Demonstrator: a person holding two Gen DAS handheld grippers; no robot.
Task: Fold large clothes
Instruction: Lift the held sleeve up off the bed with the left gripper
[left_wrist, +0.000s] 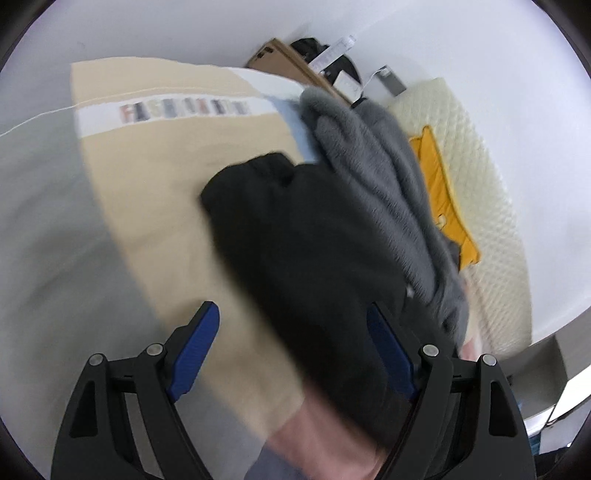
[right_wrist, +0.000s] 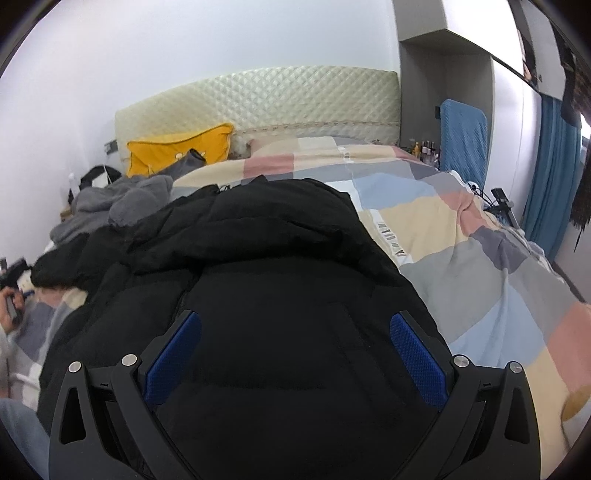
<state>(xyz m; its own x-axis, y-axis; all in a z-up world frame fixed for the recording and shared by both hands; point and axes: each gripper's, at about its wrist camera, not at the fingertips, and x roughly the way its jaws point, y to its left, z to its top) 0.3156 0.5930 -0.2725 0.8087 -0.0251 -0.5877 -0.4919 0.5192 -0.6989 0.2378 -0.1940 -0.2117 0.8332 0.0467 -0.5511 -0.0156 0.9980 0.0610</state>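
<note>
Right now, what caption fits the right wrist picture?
Open right gripper poised over a black puffer jacket on a patchwork quilt.

Left tool (left_wrist: 291, 332), right tool (right_wrist: 295, 339) agape

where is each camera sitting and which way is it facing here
Left wrist: on the left gripper, tilted down over the black padded jacket's sleeve on the patchwork quilt; open blue-padded fingers show.
Right wrist: on the right gripper, facing the cream quilted headboard across the jacket; open fingers show.
Shared: jacket, fluffy grey garment, mustard-yellow pillow, quilt.
</note>
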